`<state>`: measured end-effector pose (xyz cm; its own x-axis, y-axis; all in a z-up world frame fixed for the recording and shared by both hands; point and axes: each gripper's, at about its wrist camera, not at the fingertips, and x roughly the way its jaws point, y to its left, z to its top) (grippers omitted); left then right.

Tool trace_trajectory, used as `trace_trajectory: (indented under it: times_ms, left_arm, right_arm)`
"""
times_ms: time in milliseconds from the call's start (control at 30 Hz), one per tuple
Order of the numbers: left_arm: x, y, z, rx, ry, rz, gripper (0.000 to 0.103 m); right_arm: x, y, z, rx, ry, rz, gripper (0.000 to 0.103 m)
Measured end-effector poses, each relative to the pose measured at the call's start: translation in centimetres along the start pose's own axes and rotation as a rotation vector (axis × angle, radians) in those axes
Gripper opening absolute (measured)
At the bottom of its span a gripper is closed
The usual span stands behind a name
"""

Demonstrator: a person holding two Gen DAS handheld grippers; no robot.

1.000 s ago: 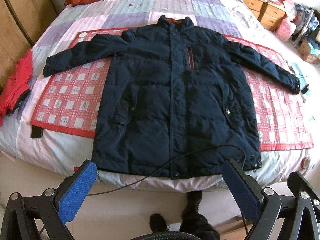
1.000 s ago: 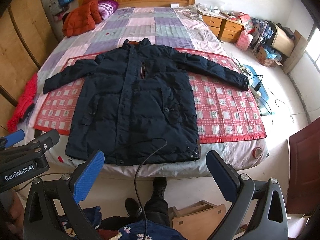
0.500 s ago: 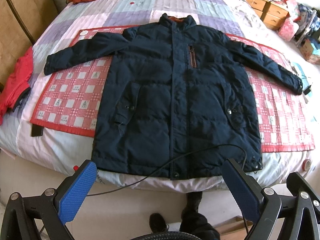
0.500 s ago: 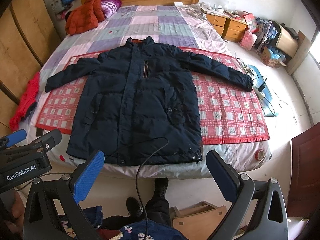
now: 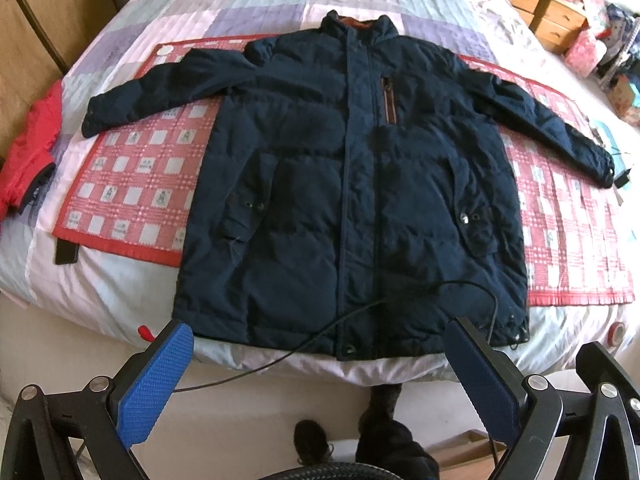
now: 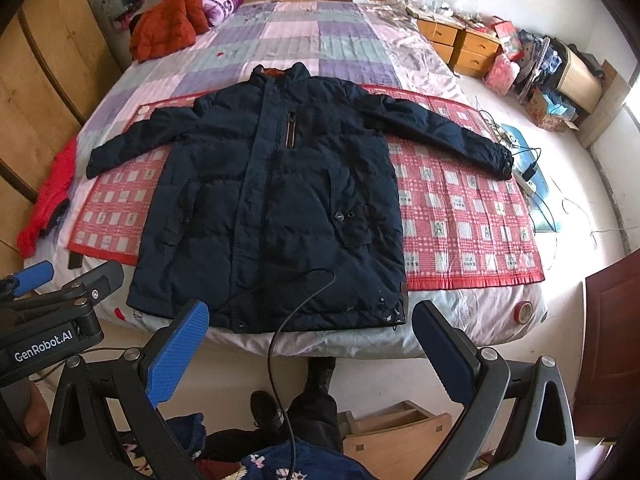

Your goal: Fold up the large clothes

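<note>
A large navy padded jacket (image 5: 352,184) (image 6: 276,208) lies flat and face up on a red checked mat (image 5: 136,184) (image 6: 460,216) across the bed, zipped, both sleeves spread out to the sides. Its hem hangs near the bed's front edge. My left gripper (image 5: 320,368) hovers open in front of the hem, nothing between its blue pads. My right gripper (image 6: 312,356) is open too, held a little farther back and higher, empty. The left gripper's body (image 6: 48,320) shows at the left of the right wrist view. A black cable (image 5: 400,300) loops over the hem.
A red garment (image 6: 52,196) hangs off the bed's left side by a wooden wardrobe. An orange jacket (image 6: 164,32) lies by the headboard. Nightstands (image 6: 460,44) and clutter fill the right. A person's dark shoes (image 5: 380,408) and a wooden stool (image 6: 400,436) are below. A tape roll (image 6: 523,312) sits on the bed corner.
Both grippers have drifted slightly closer to the bed, so the jacket sits a bit lower and larger in view. Both stay open and the jacket has not moved.
</note>
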<state>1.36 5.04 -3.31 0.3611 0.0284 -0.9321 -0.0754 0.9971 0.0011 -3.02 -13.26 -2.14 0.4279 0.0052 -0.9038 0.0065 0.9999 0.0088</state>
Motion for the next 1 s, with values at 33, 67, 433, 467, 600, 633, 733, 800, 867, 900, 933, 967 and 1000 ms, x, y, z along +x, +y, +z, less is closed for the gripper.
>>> trace_trajectory:
  times_ms: [33, 67, 433, 467, 600, 633, 733, 800, 867, 900, 933, 967, 1000]
  left_arm:
    - [0.4, 0.0, -0.1, -0.002, 0.001, 0.000, 0.103]
    - [0.9, 0.0, 0.1, -0.003, 0.004, -0.002, 0.103]
    - [13.6, 2.1, 2.4, -0.073, -0.044, 0.009, 0.103]
    - [15.5, 2.3, 3.0, -0.087, -0.035, 0.011, 0.103]
    - [20.8, 2.1, 5.8, -0.081, -0.059, 0.015, 0.103]
    - [22.5, 1.6, 6.8, -0.055, -0.073, 0.033, 0.103]
    - [26.9, 1.1, 9.1, -0.039, -0.071, 0.059, 0.103]
    - [29.3, 1.1, 10.2, -0.052, -0.058, 0.056, 0.103]
    - [32.2, 1.2, 10.9, -0.058, -0.039, 0.077, 0.103]
    - [33.6, 1.3, 11.0, -0.056, -0.025, 0.085, 0.103]
    - [35.7, 1.6, 11.0, -0.048, 0.009, 0.100, 0.103]
    - [36.8, 1.9, 10.9, -0.048, 0.034, 0.103, 0.103]
    - [38.2, 2.9, 10.4, -0.065, 0.059, 0.051, 0.103]
  right_arm:
    - [0.4, -0.1, 0.1, 0.000, 0.001, 0.001, 0.103]
    - [0.8, -0.3, 0.3, 0.000, 0.003, 0.003, 0.103]
    - [12.7, -2.4, 2.7, -0.239, -0.102, 0.041, 0.103]
    - [14.8, -2.6, 3.3, -0.250, -0.078, 0.060, 0.103]
    - [22.3, -2.8, 6.2, -0.317, -0.065, 0.063, 0.103]
    - [24.1, -2.5, 7.2, -0.349, -0.079, 0.070, 0.103]
    - [28.6, -1.6, 9.6, -0.414, -0.093, 0.091, 0.103]
    - [32.2, -0.8, 11.5, -0.424, -0.084, 0.128, 0.103]
    - [34.9, 0.2, 12.8, -0.442, -0.087, 0.151, 0.103]
    - [36.6, 0.5, 13.4, -0.455, -0.086, 0.157, 0.103]
    - [37.7, 0.9, 13.8, -0.467, -0.077, 0.161, 0.103]
    - [39.7, 1.0, 14.1, -0.488, -0.049, 0.159, 0.103]
    - [41.3, 0.8, 14.2, -0.506, -0.023, 0.150, 0.103]
